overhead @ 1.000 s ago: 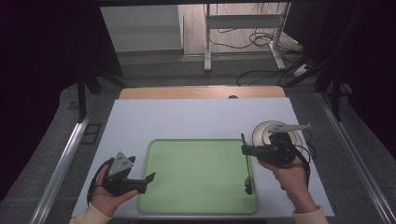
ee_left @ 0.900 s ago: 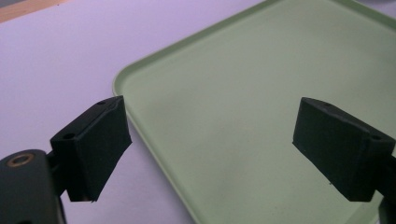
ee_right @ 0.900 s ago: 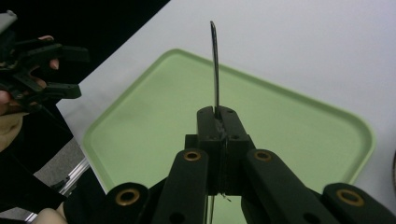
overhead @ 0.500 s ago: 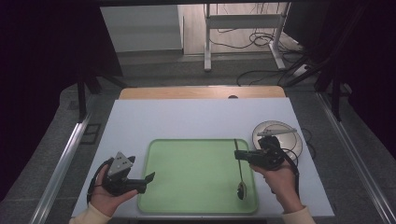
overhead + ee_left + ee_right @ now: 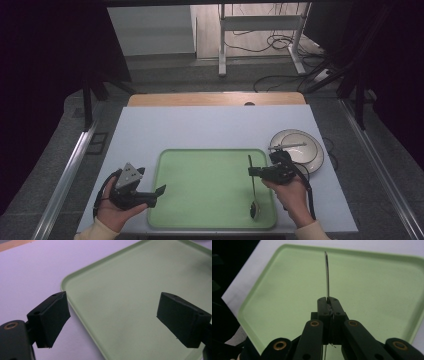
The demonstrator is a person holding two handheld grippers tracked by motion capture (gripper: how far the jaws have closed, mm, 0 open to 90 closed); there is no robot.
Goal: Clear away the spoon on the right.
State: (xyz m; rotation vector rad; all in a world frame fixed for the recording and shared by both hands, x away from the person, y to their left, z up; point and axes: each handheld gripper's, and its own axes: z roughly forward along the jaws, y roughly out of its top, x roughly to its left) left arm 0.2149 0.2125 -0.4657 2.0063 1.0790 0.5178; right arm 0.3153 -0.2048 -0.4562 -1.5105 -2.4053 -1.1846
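Note:
A metal spoon [image 5: 252, 192] lies lengthwise over the right part of the green tray [image 5: 205, 185], its bowl toward the front edge. My right gripper [image 5: 252, 171] is shut on the handle partway along. In the right gripper view the thin handle [image 5: 327, 277] sticks out straight past the closed right gripper [image 5: 328, 300] above the tray [image 5: 374, 282]. Whether the bowl touches the tray I cannot tell. My left gripper [image 5: 159, 191] is held open at the tray's left rim. In the left gripper view the left gripper [image 5: 112, 315] has nothing between its fingers, and the tray's corner [image 5: 140, 290] lies beneath.
A white plate [image 5: 305, 155] sits on the table to the right of the tray, with a pale utensil [image 5: 287, 145] across its near-left part. The white tabletop [image 5: 210, 127] extends behind the tray. A wooden strip [image 5: 215, 99] runs along the far edge.
My right gripper has carried the spoon leftward from beside the plate and toward the person, so the spoon now sits over the tray's right side. The left gripper has stayed put.

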